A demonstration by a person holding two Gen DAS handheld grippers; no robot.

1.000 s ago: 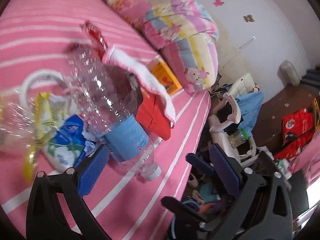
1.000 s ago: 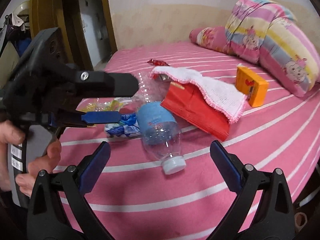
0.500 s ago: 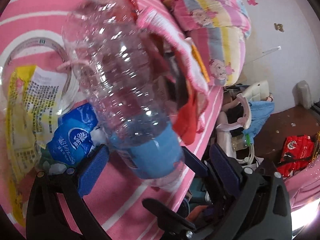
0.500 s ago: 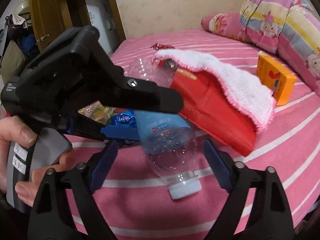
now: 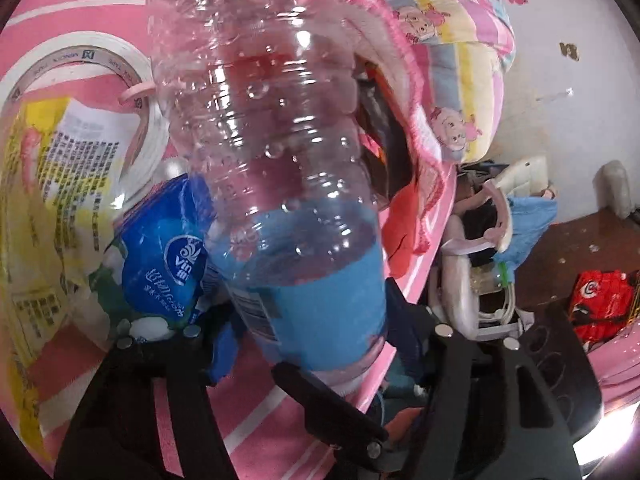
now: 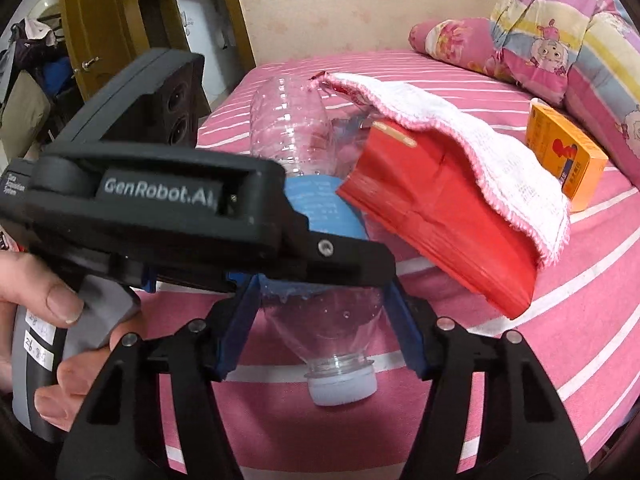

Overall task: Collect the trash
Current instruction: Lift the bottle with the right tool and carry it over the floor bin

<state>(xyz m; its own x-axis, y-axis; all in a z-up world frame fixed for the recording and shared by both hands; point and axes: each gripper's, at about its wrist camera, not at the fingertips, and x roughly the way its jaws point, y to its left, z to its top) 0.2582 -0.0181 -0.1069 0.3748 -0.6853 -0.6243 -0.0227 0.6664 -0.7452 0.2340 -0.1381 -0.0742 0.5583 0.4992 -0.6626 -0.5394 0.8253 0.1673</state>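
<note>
A clear plastic bottle (image 6: 316, 248) with a blue label and a white cap is seen lying on the pink striped bed (image 6: 500, 380), cap toward the lower centre of the right wrist view. The right gripper (image 6: 322, 330) is placed around the bottle's shoulder just above the cap; its blue fingers (image 6: 238, 328) are closing, both lie against the bottle's sides, and contact appears to be made. The left gripper (image 5: 310, 330) is set on the same bottle at the blue label, filling the centre of the left wrist view; its jaws are closing too, with the label between the fingers (image 5: 222, 344) and apparently touched on both sides. In the right wrist view the left gripper's black body is seen crossing from the left of the frame over the bottle, held by a hand (image 6: 60, 320) at the lower left. To the left of the bottle in the left wrist view, a blue tissue packet (image 5: 168, 256), a yellow printed wrapper (image 5: 60, 184) and a roll of tape (image 5: 92, 60) are seen on the bed. To the right of the bottle in the right wrist view, a red paper bag (image 6: 436, 236) is seen under a white cloth with pink trim (image 6: 480, 152), and an orange box (image 6: 564, 152) lies further right, near the striped pillows (image 6: 560, 32) at the upper right.
</note>
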